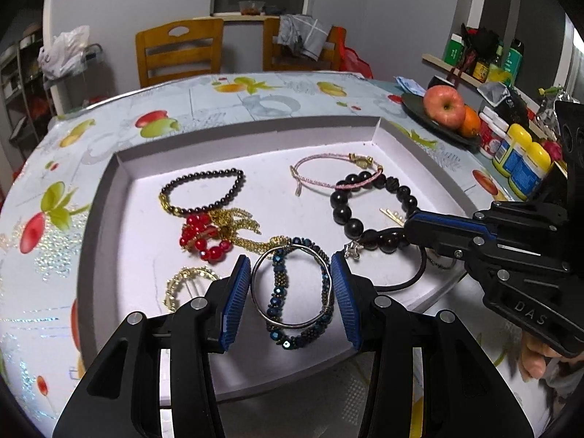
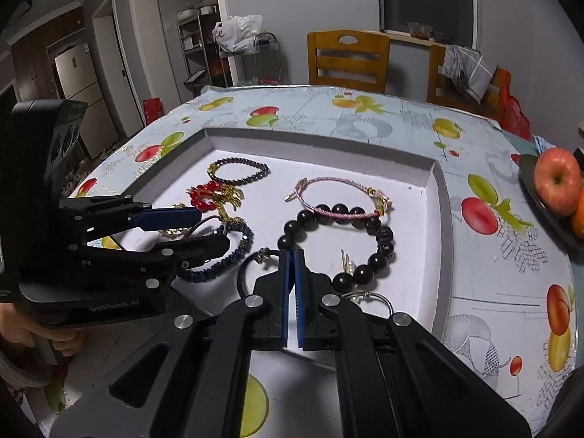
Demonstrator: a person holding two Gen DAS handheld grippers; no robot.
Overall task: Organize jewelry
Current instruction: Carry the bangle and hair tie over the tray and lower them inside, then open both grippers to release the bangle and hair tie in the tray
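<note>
The jewelry lies mostly tangled in the white tray (image 1: 109,197), so little looks sorted, while the left gripper (image 1: 291,294) stands wide open around the blue beaded bangle (image 1: 297,292) and the right gripper (image 2: 291,273) is closed, seemingly gripping nothing.

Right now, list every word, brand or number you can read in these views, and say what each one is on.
"DAS": raised letters on the body of the right gripper, seen from the left wrist view.
"GenRobot.AI": faint print on the body of the left gripper, seen from the right wrist view.
Labels on the yellow-lidded jars and the green bottles: too small and blurred to read.
</note>
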